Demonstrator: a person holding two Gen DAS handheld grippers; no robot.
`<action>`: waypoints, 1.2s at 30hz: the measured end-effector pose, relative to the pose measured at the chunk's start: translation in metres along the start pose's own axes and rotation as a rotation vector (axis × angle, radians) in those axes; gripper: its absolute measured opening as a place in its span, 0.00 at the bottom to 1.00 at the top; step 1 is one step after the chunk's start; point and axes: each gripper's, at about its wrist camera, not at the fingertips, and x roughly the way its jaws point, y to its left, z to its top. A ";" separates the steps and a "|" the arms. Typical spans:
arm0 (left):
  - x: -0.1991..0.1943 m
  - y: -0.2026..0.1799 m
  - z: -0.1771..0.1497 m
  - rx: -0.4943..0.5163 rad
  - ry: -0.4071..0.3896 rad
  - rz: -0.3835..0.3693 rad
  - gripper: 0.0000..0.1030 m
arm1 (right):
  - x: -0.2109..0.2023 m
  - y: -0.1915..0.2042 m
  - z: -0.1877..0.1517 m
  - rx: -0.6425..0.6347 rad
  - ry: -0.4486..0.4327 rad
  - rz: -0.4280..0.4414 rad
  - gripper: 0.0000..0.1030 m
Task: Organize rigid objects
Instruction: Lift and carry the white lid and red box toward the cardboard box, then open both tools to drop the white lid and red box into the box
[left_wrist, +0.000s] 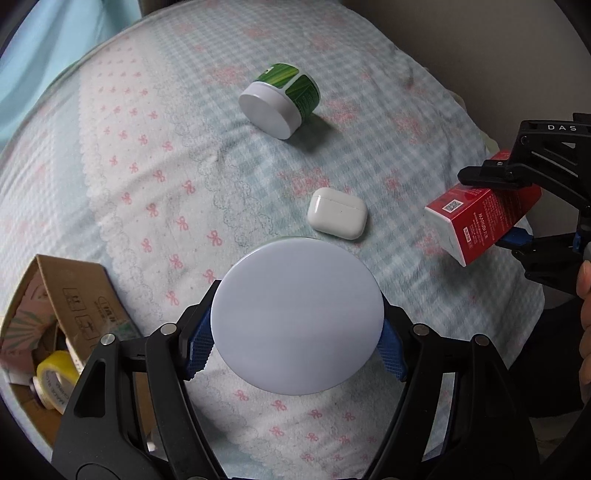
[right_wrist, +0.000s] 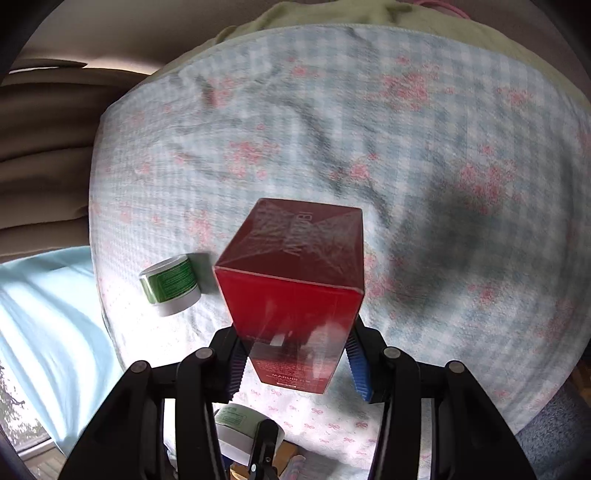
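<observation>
**Ana:** Left wrist view first: the left gripper (left_wrist: 297, 345) is clamped on a round jar with a pale bluish-white lid (left_wrist: 297, 314). Its blue ridged pads (left_wrist: 199, 349) press the jar's two sides, jaws partway apart, and the jar hangs above the checked blue-and-white bedsheet with pink bows (left_wrist: 166, 166).

**Ben:** And the other hand?

**Ana:** The right gripper (right_wrist: 295, 356) is closed on a shiny red rectangular carton wrapped in clear film (right_wrist: 291, 280). The pads grip its lower end on both sides, and the carton tilts away from the camera, clear of the sheet. In the left view that same carton (left_wrist: 484, 218) shows a white end face with a printed code, held between black fingers at the right edge.

**Ben:** What lies loose on the bed?

**Ana:** A green-labelled jar with a white lid (left_wrist: 280, 99) lies on its side, well apart from both grippers. A small white rounded earbud case (left_wrist: 337, 212) sits just beyond the held jar. An open brown cardboard box (left_wrist: 62, 295) at the lower left holds a roll of yellow tape (left_wrist: 55, 376).
</observation>
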 end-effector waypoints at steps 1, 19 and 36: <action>-0.002 0.000 -0.003 -0.014 -0.010 0.001 0.68 | -0.007 0.008 0.001 -0.016 -0.002 0.008 0.42; -0.166 0.173 -0.133 -0.315 -0.195 0.070 0.68 | -0.056 0.097 -0.170 -0.485 0.103 0.135 0.42; -0.198 0.335 -0.248 -0.414 -0.187 0.162 0.68 | 0.004 0.162 -0.329 -0.690 0.168 0.121 0.42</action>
